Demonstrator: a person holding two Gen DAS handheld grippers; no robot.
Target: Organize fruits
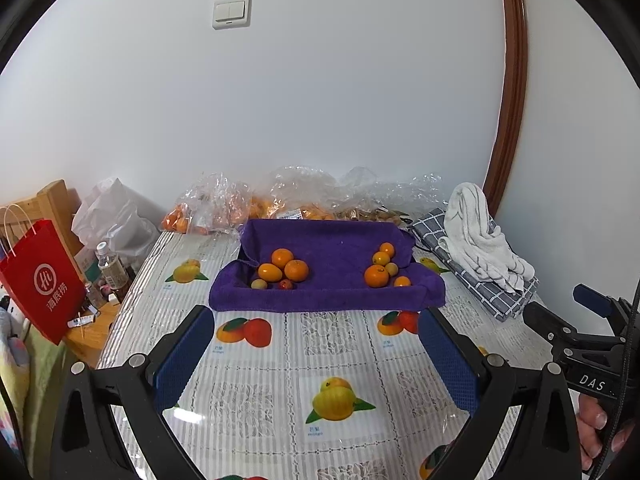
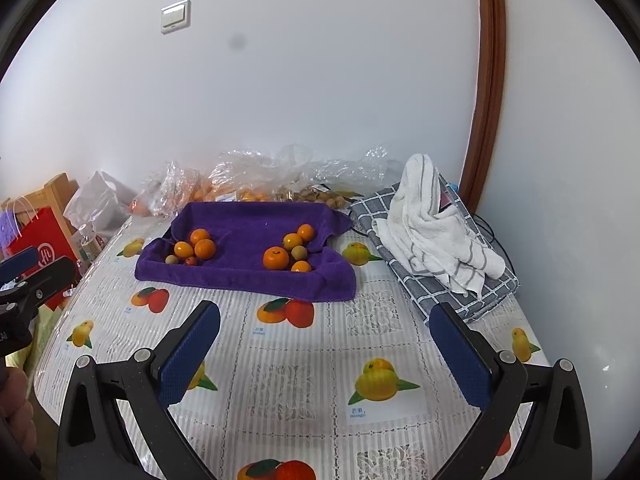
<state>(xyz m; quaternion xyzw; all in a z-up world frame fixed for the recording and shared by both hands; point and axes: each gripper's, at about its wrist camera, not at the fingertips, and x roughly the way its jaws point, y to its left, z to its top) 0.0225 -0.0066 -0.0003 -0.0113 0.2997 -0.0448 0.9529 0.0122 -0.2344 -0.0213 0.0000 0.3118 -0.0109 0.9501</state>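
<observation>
A purple towel (image 1: pixel 332 240) (image 2: pixel 256 224) shaped like a tray lies on the table. Its left part holds three oranges (image 1: pixel 296 270) (image 2: pixel 205 249), a pale small fruit (image 1: pixel 259 284) and a small red fruit (image 1: pixel 285 285). Its right part holds several oranges (image 1: pixel 376 275) (image 2: pixel 275 258) and a pale round fruit (image 1: pixel 391 269) (image 2: pixel 299 252). My left gripper (image 1: pixel 316 332) is open and empty, above the table in front of the towel. My right gripper (image 2: pixel 326 326) is open and empty, in front of the towel's right end.
Clear plastic bags of fruit (image 1: pixel 224 204) (image 2: pixel 248 180) line the wall behind the towel. A white towel (image 1: pixel 480 236) (image 2: pixel 432 224) lies on a grey checked cloth (image 1: pixel 496 300) at the right. A red paper bag (image 1: pixel 40 280) and a bottle (image 1: pixel 112 268) stand left of the table.
</observation>
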